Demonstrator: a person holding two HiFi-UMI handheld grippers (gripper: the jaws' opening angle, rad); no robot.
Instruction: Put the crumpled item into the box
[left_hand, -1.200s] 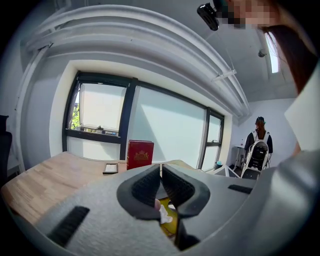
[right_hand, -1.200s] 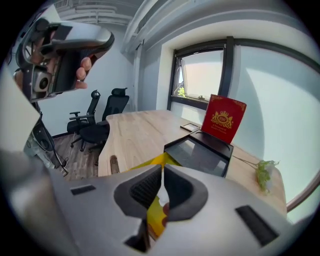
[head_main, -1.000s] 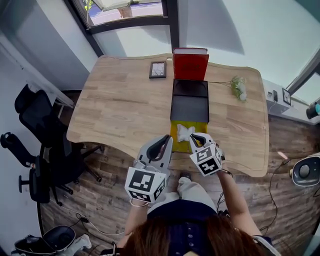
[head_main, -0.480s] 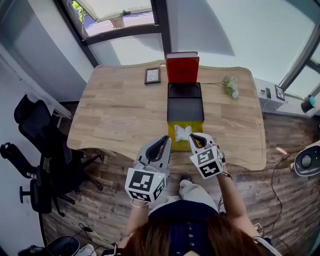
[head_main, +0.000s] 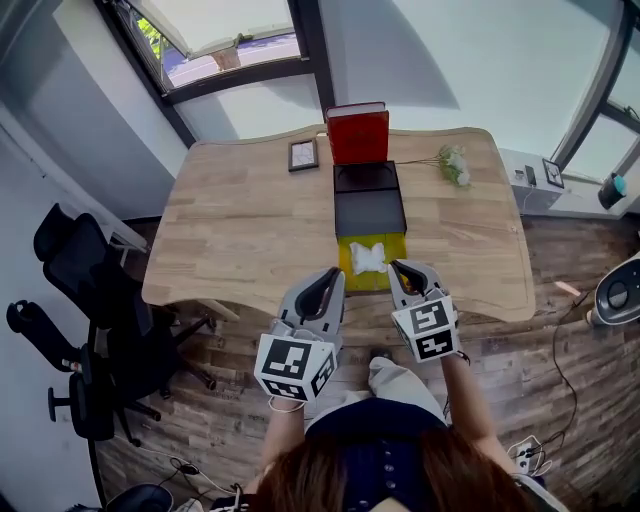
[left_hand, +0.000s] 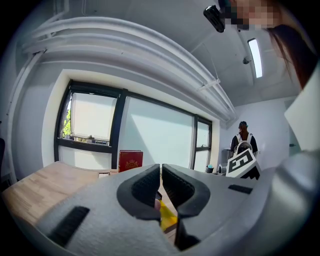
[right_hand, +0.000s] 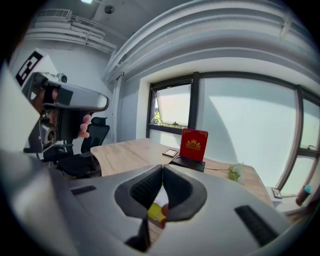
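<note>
Pickup not begun, I judge: my left gripper (head_main: 325, 284) and right gripper (head_main: 405, 272) fingers are closed and empty, so next I'd open the right over the crumpled white paper wad (head_main: 367, 257).

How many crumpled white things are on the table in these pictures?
1. The crumpled white item lies on the yellow sheet at the near edge of the table, before the black box. None seems hidden.

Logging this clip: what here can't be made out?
1. Crumpled item: in both gripper views, almost wholly hidden behind the left gripper and right gripper, both shut.
2. Small frame: head view, too small to see what it holds.
3. Black box: head view, inside too dark to judge.
</note>
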